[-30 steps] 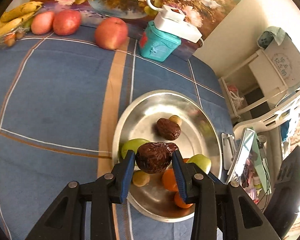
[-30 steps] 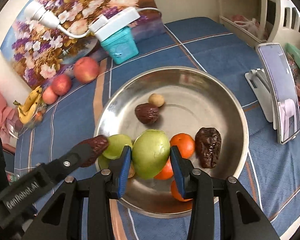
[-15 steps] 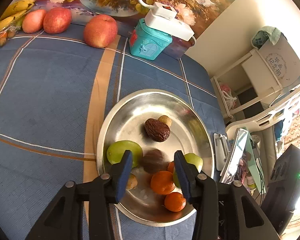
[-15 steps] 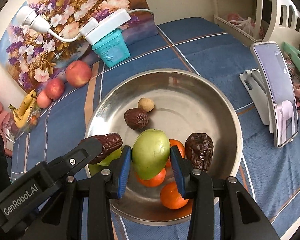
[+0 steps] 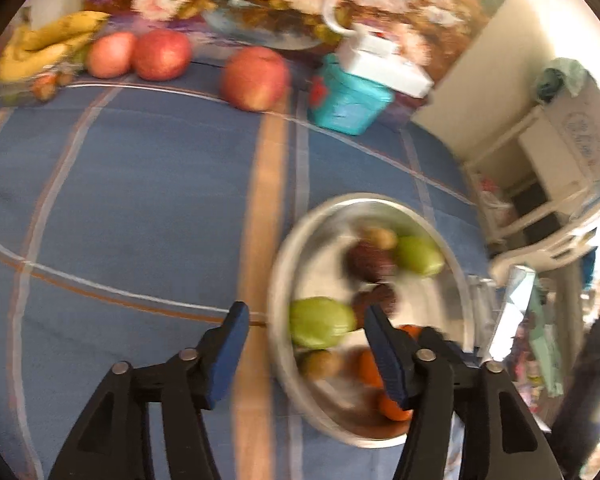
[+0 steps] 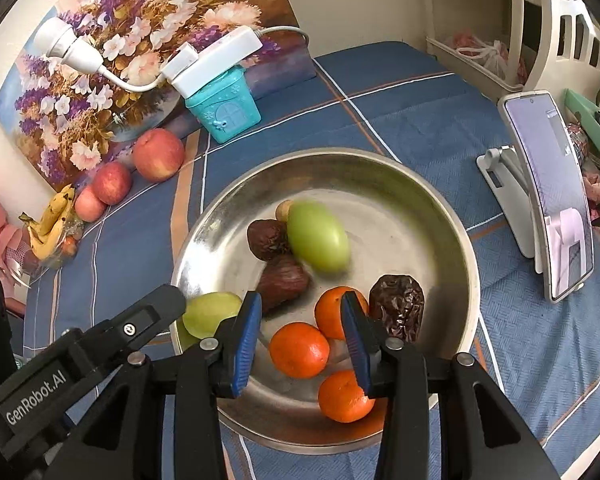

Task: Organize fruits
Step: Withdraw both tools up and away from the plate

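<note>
A steel bowl [image 6: 432,200] on the blue cloth holds two green fruits [image 6: 318,237] [image 6: 210,312], three oranges [image 6: 299,349], wrinkled brown dates [image 6: 398,304] [image 6: 282,282] and a small tan fruit [image 6: 283,210]. My right gripper [image 6: 300,332] is open and empty above the bowl's near side. My left gripper [image 5: 306,344] is open and empty over the bowl's left rim [image 5: 278,280]; its view is blurred. Its arm [image 6: 100,344] shows in the right wrist view.
Three apples [image 6: 158,154] and bananas [image 6: 50,222] lie at the far left before a flower painting [image 6: 140,48]. A teal house-shaped box [image 6: 222,106] carries a white power strip [image 6: 216,60]. A phone on a stand [image 6: 548,196] stands right of the bowl.
Both grippers opened. The left one dropped its brown date and the right one its green fruit into the bowl. The left gripper then swung left and pulled back.
</note>
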